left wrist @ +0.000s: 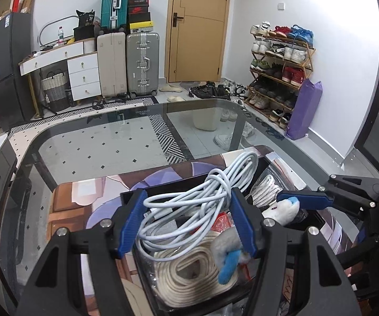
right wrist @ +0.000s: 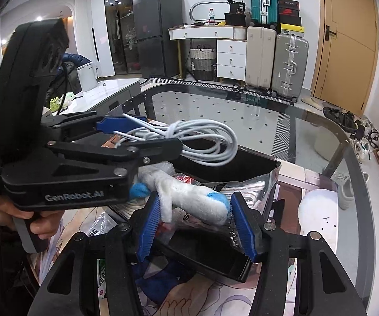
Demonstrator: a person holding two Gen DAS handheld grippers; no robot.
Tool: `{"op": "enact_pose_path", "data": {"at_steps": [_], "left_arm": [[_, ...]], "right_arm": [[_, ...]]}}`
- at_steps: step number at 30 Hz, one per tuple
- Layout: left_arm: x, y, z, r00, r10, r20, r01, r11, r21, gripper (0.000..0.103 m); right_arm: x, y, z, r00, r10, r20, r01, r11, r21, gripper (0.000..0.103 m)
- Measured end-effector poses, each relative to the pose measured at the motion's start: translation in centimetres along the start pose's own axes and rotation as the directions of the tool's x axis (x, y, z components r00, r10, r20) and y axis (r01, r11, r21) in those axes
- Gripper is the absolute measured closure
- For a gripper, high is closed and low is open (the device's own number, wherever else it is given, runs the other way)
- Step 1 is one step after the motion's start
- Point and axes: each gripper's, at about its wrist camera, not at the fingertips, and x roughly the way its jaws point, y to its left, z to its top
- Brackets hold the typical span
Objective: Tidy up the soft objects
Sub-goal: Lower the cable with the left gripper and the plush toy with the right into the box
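Observation:
A black box (left wrist: 202,300) (right wrist: 244,168) sits on a printed mat on the glass table. My left gripper (left wrist: 188,210) is shut on a bundle of white cable (left wrist: 202,192) (right wrist: 202,139) and holds it above the box. My right gripper (right wrist: 196,216) sits around a white and blue plush toy (right wrist: 197,200) (left wrist: 281,212) over the box; its jaws stand wide, touching the toy's ends. A coil of cream rope (left wrist: 189,271) and a bagged white rope (left wrist: 265,189) lie in the box.
The glass table (left wrist: 97,144) extends ahead of the box. A white round plush (right wrist: 318,216) lies on the mat at the right. Plastic packets (right wrist: 102,226) lie near the box's front. Suitcases, a shoe rack and a door stand behind.

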Motion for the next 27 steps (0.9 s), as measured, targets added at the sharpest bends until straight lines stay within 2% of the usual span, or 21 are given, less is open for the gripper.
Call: {"op": "enact_pose_path", "data": {"at_steps": [2, 4, 8, 10, 12, 14, 16, 18, 27], "left_arm": [[0.3, 0.1, 0.0, 1.0, -0.001, -0.01, 0.001, 1.0, -0.004, 0.04], [0.4, 0.1, -0.2, 1.0, -0.013, -0.016, 0.013, 1.0, -0.004, 0.04], [0.6, -0.2, -0.4, 0.999, -0.019, -0.038, 0.02, 1.0, 0.013, 0.039], [0.2, -0.3, -0.5, 0.999, -0.012, -0.034, 0.012, 1.0, 0.01, 0.038], [-0.4, -0.3, -0.5, 1.0, -0.015, -0.024, 0.015, 1.0, -0.001, 0.031], [-1.4, -0.2, -0.6, 1.0, -0.018, -0.003, 0.018, 1.0, -0.02, 0.011], [-2.6, -0.3, -0.6, 1.0, -0.008, 0.027, 0.008, 1.0, -0.027, 0.002], [-4.1, -0.3, -1.1, 0.998, 0.007, 0.056, -0.005, 0.999, -0.037, 0.0], [-8.0, 0.1, -5.6, 0.998, 0.04, 0.058, -0.034, 0.994, -0.104, 0.0]], "right_arm": [[-0.5, -0.1, -0.1, 1.0, -0.003, 0.018, 0.003, 1.0, 0.016, 0.046], [-1.0, -0.2, -0.2, 0.999, -0.019, 0.039, 0.018, 1.0, 0.021, 0.035], [-2.6, -0.5, -0.9, 0.996, -0.053, 0.067, 0.05, 0.998, 0.037, 0.03], [-3.3, -0.7, -1.4, 0.994, -0.079, 0.076, 0.075, 0.996, 0.049, 0.021], [-3.8, -0.9, -1.9, 0.993, -0.086, 0.081, 0.081, 0.994, 0.067, 0.018], [-4.4, -1.3, -2.6, 0.991, -0.099, 0.09, 0.091, 0.992, 0.091, 0.013], [-5.0, -1.5, -3.3, 0.989, -0.109, 0.097, 0.098, 0.988, 0.118, 0.004], [-5.6, -1.7, -3.9, 0.989, -0.102, 0.108, 0.086, 0.986, 0.145, 0.001], [-6.2, -0.9, -5.8, 0.99, -0.101, 0.095, 0.082, 0.979, 0.188, 0.001]]}}
